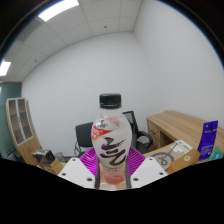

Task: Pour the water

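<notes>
A clear plastic bottle (111, 138) with a black cap, a white label with black characters and a pinkish lower part stands upright between my fingers. My gripper (112, 165) is shut on the bottle, its purple pads (88, 160) pressing against both sides of it. The bottle is held up above the desks, with the room's wall and ceiling behind it. Its base is hidden below the fingers.
A wooden desk (178, 127) stands to the right with a purple box (207, 138) on it. Black office chairs (92, 136) sit behind the bottle. A green cabinet (17, 125) stands at the left, with a cluttered desk (45, 157) near it.
</notes>
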Motion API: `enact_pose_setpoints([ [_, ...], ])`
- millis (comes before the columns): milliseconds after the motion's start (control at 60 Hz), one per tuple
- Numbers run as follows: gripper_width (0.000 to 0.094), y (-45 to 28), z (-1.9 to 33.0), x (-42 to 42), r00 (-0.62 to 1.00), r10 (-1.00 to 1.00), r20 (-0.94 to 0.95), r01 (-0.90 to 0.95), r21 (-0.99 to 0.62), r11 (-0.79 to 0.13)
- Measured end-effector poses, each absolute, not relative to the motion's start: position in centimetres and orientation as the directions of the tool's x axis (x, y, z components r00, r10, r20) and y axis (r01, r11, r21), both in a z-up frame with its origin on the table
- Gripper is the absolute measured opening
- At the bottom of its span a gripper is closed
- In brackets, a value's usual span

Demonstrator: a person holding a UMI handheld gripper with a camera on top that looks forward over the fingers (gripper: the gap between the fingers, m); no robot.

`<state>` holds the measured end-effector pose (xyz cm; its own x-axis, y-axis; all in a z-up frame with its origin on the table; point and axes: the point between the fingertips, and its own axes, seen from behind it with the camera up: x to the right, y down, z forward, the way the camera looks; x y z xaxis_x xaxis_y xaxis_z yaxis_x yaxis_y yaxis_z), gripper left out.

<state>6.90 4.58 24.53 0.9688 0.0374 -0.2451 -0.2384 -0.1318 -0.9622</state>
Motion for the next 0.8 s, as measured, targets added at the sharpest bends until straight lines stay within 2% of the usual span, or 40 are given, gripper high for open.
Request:
enact_pose_setpoints([
  [167, 0.0347, 4.3, 16.7, 11.4, 0.997, -0.062, -0.054, -0.066, -0.974, -0.216],
  [300, 0.0347, 4.2, 11.9, 12.7, 0.997, -0.076, -0.022, -0.042, -0.962, -0.271],
  [467, 0.0347, 4.3, 7.5, 13.6, 0.997, -0.076, 0.011, -0.014, -0.948, -0.318],
  [500, 0.0348, 4.2, 7.9, 13.9, 0.997, -0.082, 0.002, -0.022, -0.957, -0.288],
  [617, 0.0354, 4.0, 7.8, 14.1, 0.995, -0.098, -0.032, -0.058, -0.958, -0.279],
  [750, 0.0524, 4.1, 7.6, 13.8, 0.996, -0.085, -0.014, -0.039, -0.955, -0.295],
  [800, 0.0618, 3.8, 6.7, 14.0, 0.996, -0.088, -0.009, -0.039, -0.938, -0.345],
])
